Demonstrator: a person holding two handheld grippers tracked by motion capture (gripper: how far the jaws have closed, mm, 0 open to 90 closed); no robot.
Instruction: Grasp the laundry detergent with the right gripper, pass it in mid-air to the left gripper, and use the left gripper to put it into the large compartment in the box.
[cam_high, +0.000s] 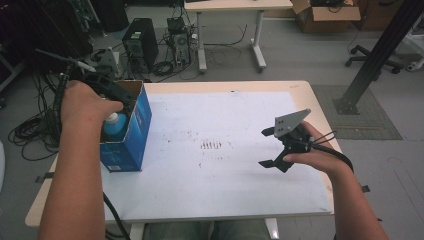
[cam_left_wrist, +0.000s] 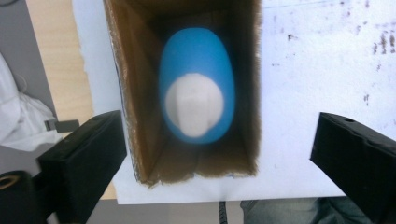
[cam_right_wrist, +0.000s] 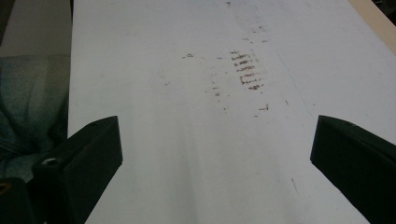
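Note:
A blue bottle with a white cap (cam_left_wrist: 197, 95) stands upright inside an open blue cardboard box (cam_high: 131, 131) at the table's left side; its cap and shoulder (cam_high: 116, 124) peek above the box rim. My left gripper (cam_left_wrist: 219, 154) hangs over the box mouth, pointing straight down, open, its two jaws wide apart with nothing between them. My right gripper (cam_high: 267, 148) hovers over the right part of the white sheet (cam_high: 220, 165), open and empty, jaws pointing left.
The white sheet carries brown smudges (cam_high: 211, 145) near its middle. The box's brown inner walls (cam_left_wrist: 135, 93) surround the bottle closely. Cables, a computer tower (cam_high: 141, 42) and another desk stand on the floor beyond the table.

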